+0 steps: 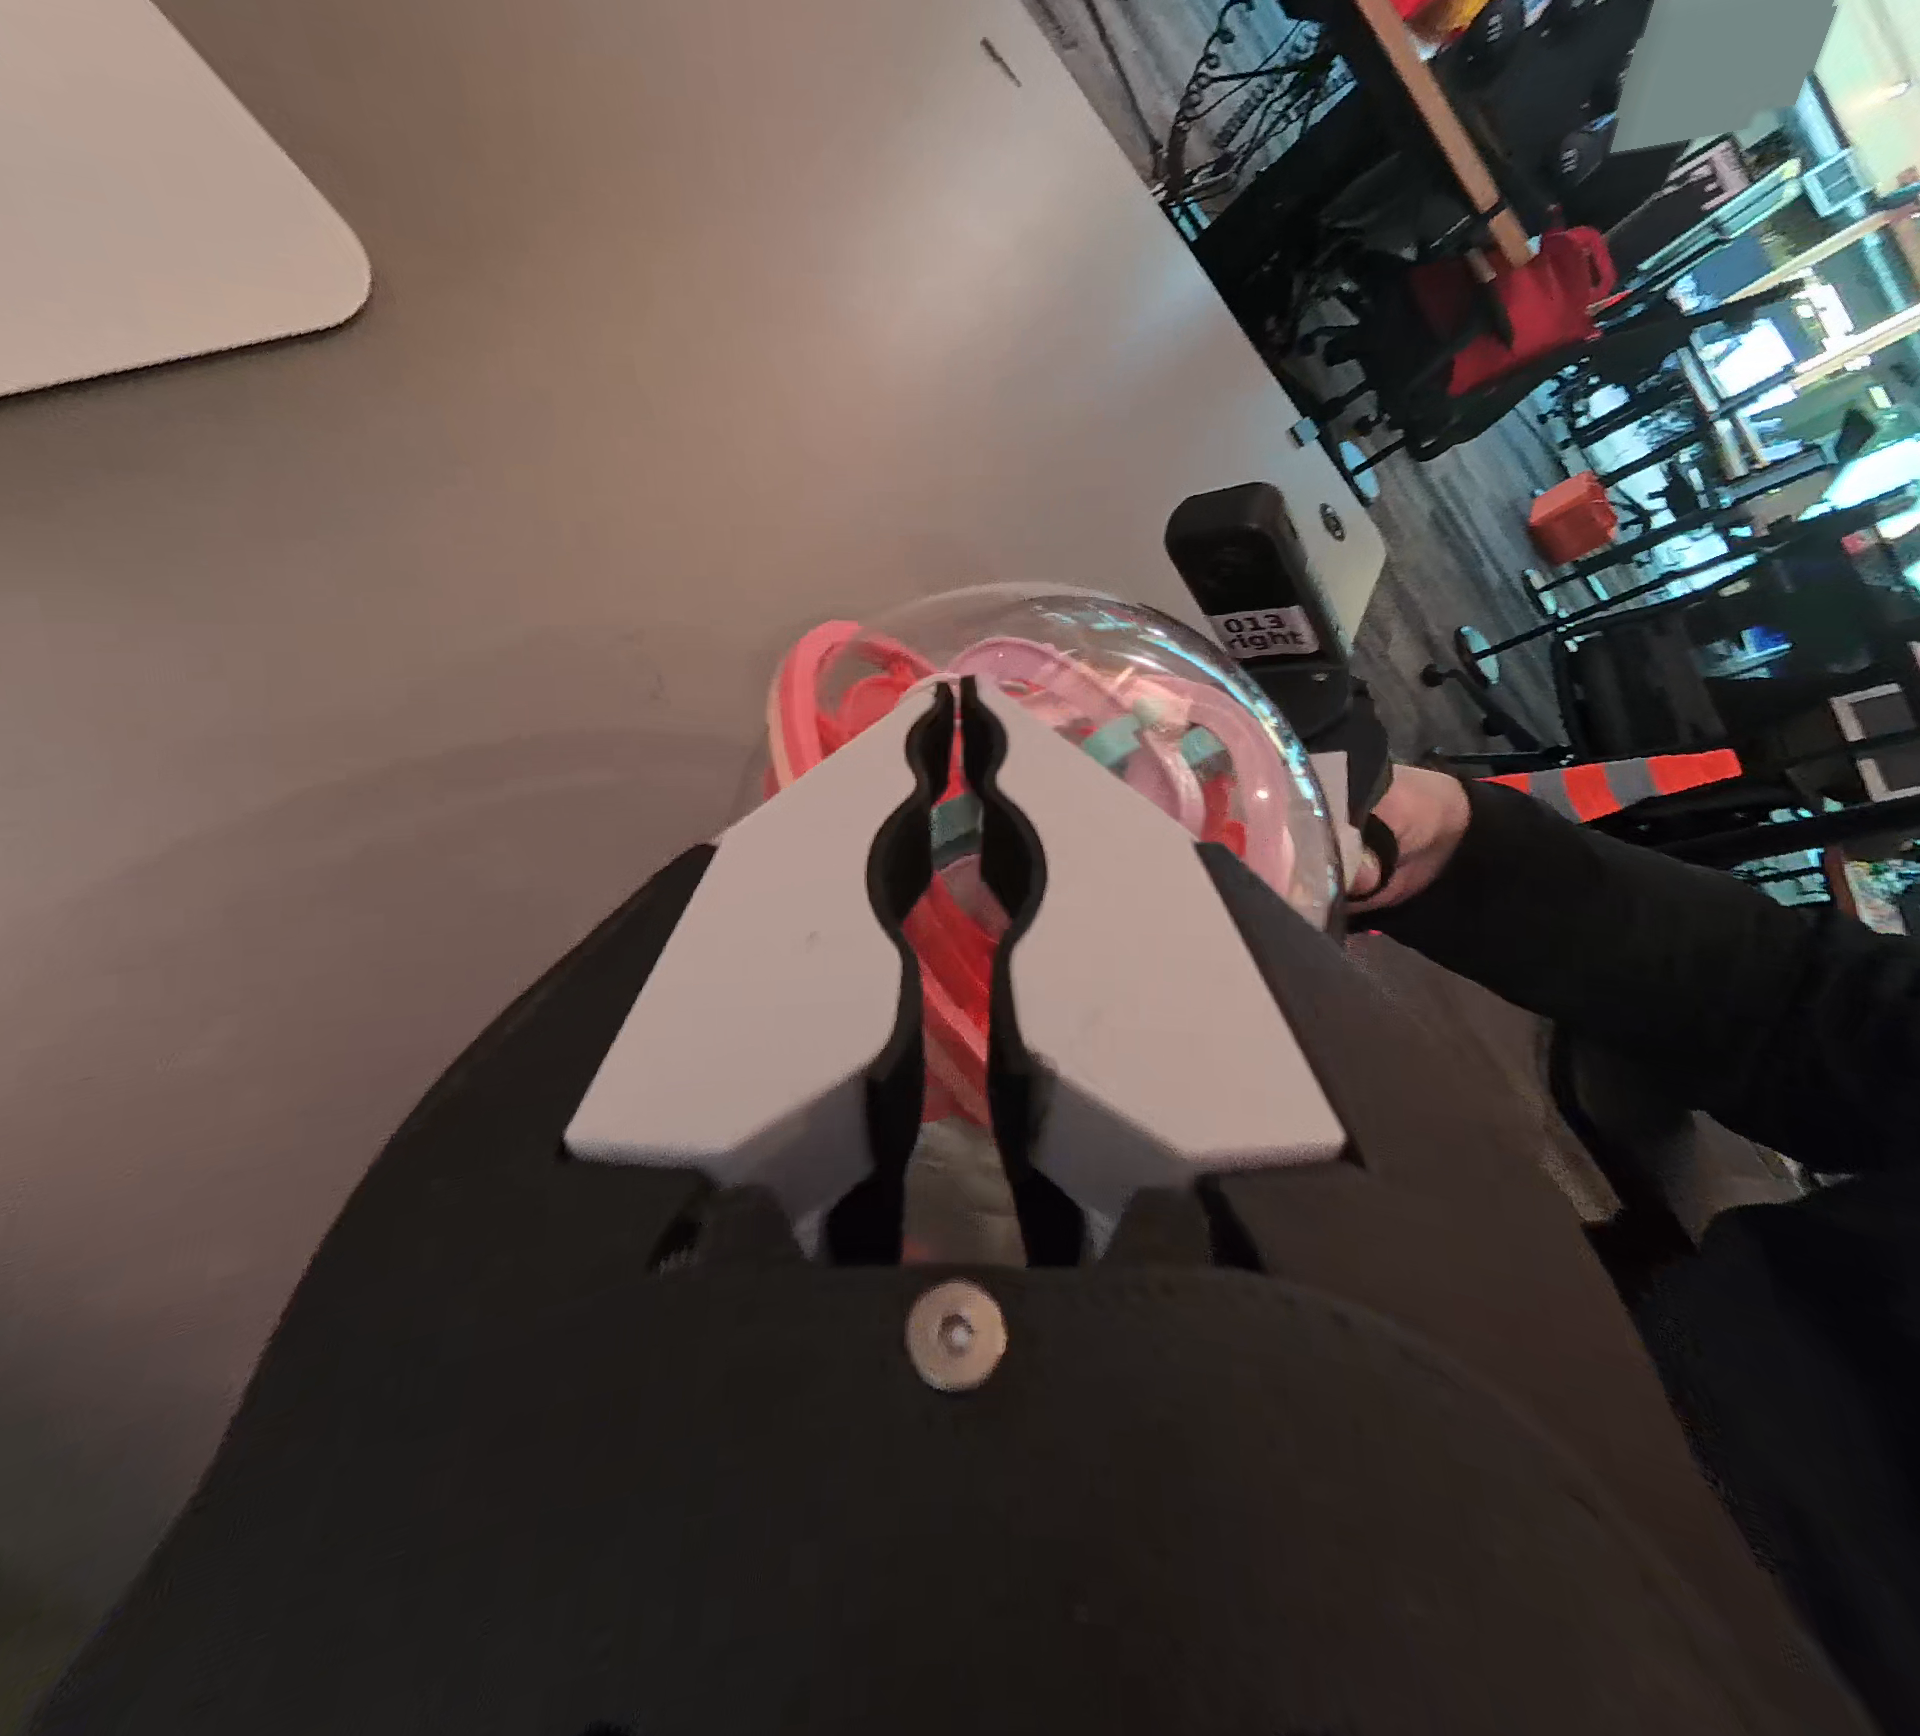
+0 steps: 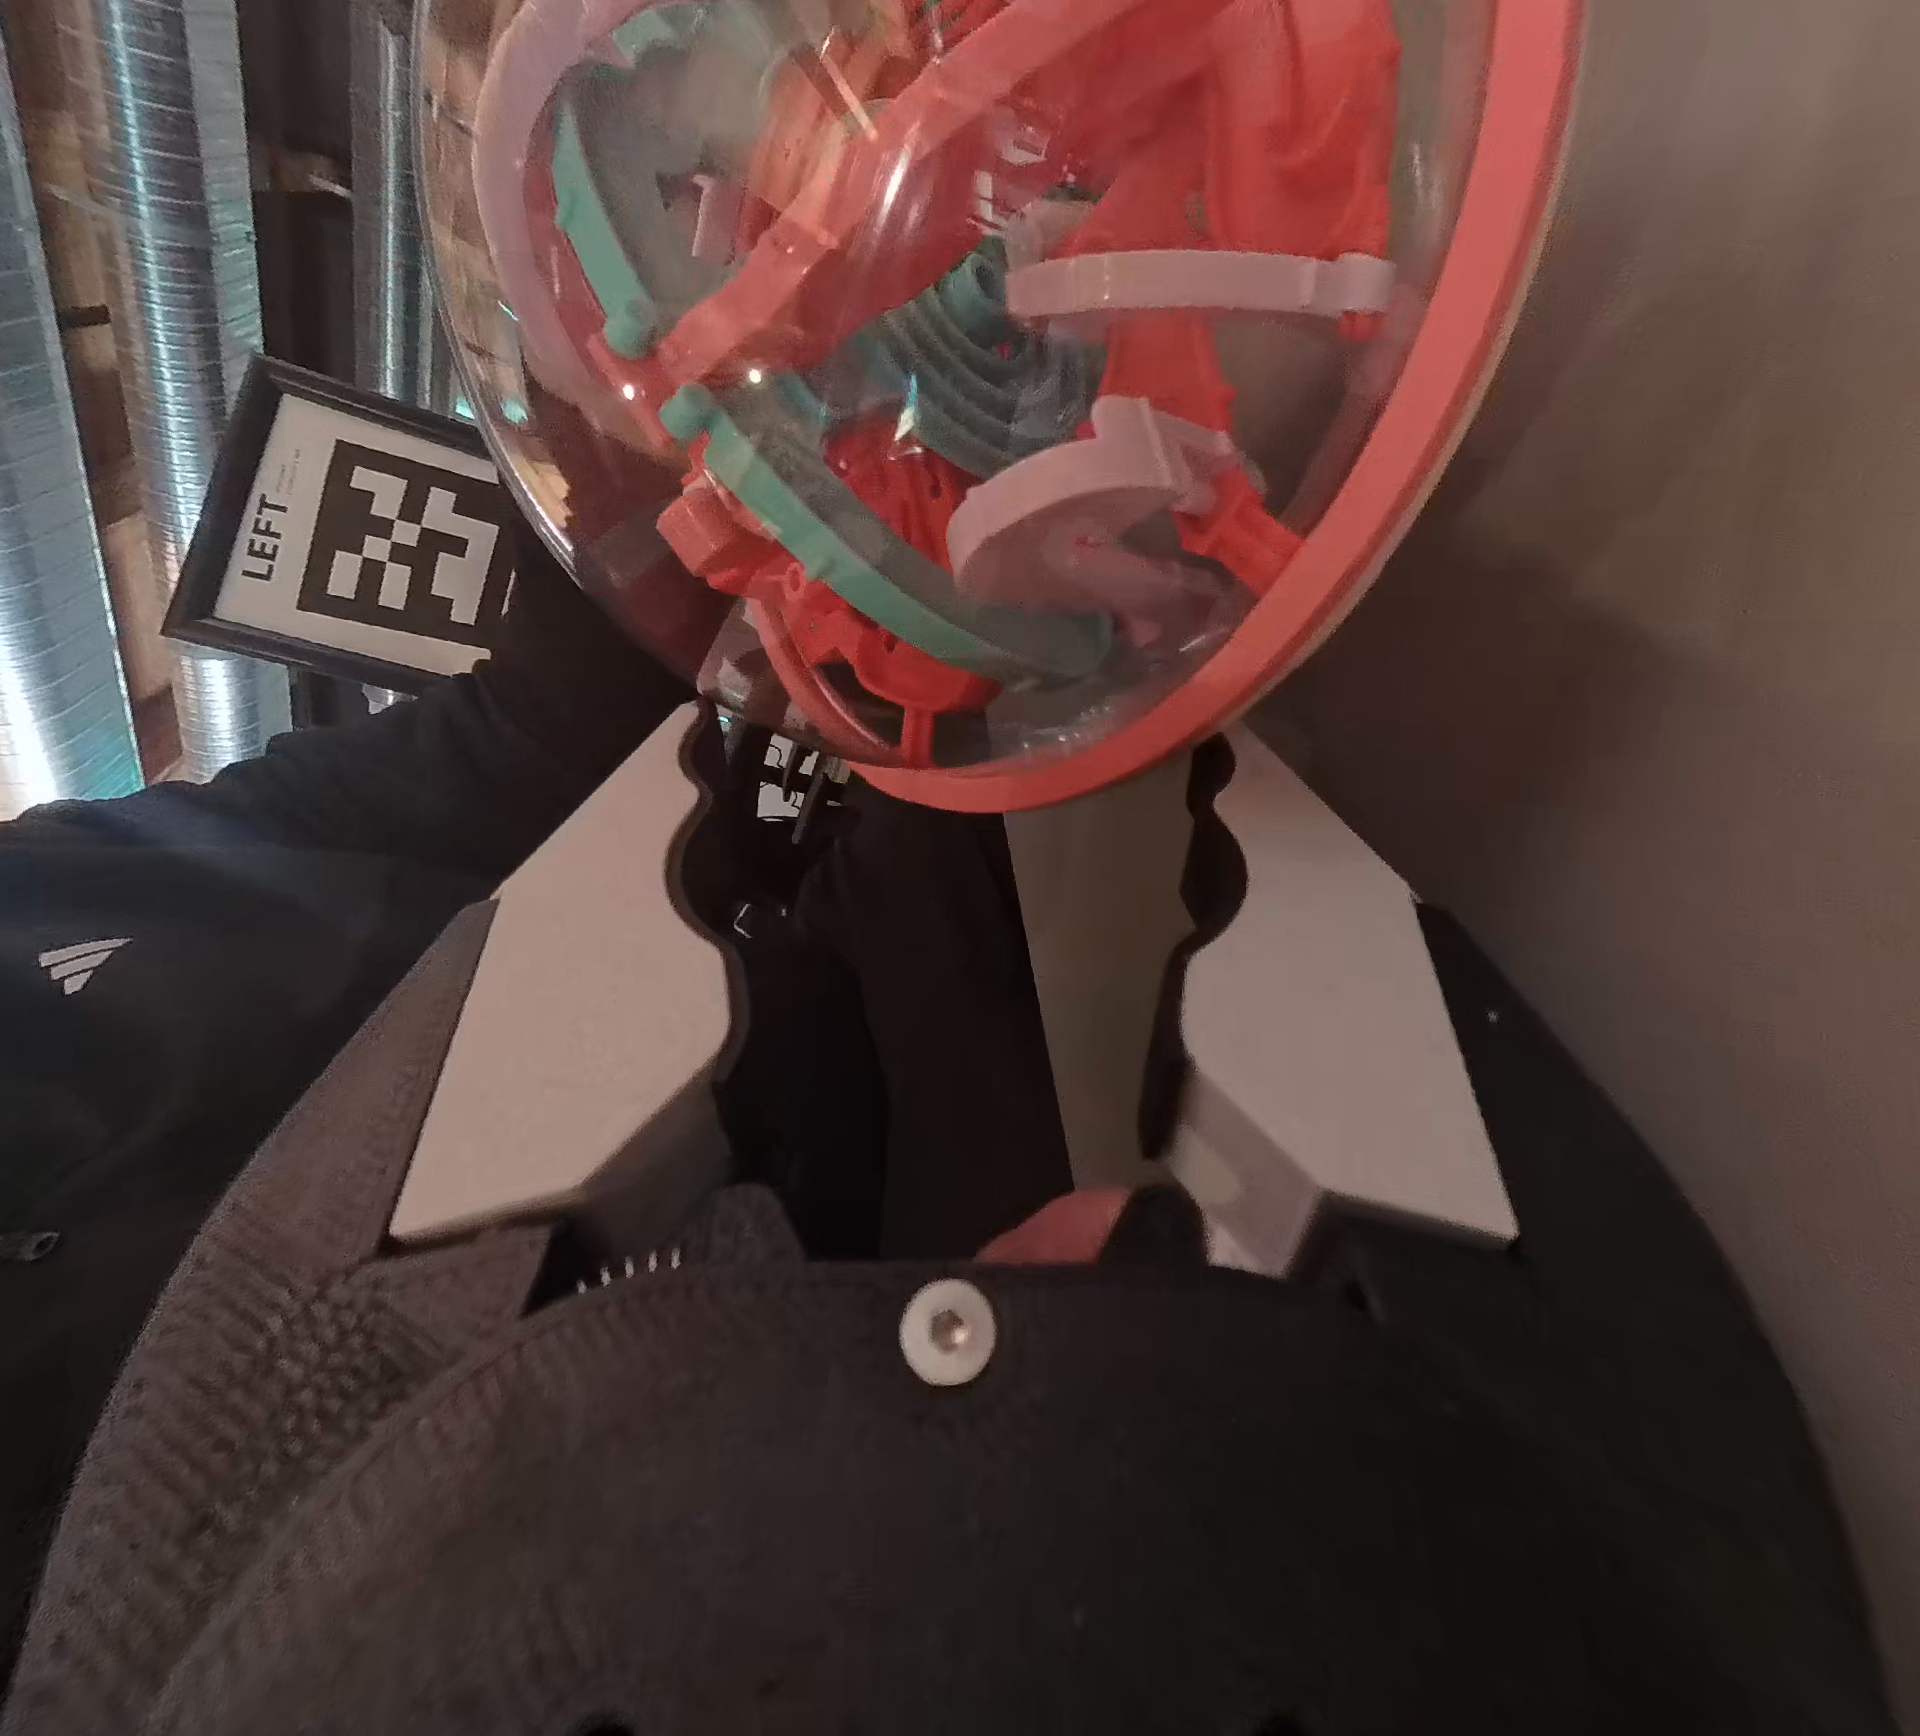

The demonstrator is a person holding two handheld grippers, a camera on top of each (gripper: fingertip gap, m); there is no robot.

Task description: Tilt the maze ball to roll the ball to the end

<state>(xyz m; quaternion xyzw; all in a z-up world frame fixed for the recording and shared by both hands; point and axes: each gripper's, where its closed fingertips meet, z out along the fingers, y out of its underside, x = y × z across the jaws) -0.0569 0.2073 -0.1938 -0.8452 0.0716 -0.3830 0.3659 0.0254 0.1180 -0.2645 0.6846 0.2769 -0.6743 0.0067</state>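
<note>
— Where is the maze ball (image 2: 987, 284) now?

— Just ahead of my right hand-held gripper (image 2: 961, 751), off the counter (image 1: 520, 543) and tipped so its coral rim (image 2: 1475, 356) runs slantwise. My right fingers (image 2: 613, 865) are spread wide; the sphere's lower curve sits at their tips, but I cannot tell whether they bear on it.

— And your left hand-held gripper (image 1: 954, 694)?

— Pressed together, tip to tip. The ball lies right behind those tips, against them as far as I can see, so I judge I am propping it from that side, not pinching it.

— How far along are you?

— The ball is up and tilted, so the tilting is under way. I cannot find the small ball among the pink, teal and red tracks (image 2: 883, 491), so I cannot say how much of the route is covered. I judge the rolling to the end is mostly ahead.
</note>
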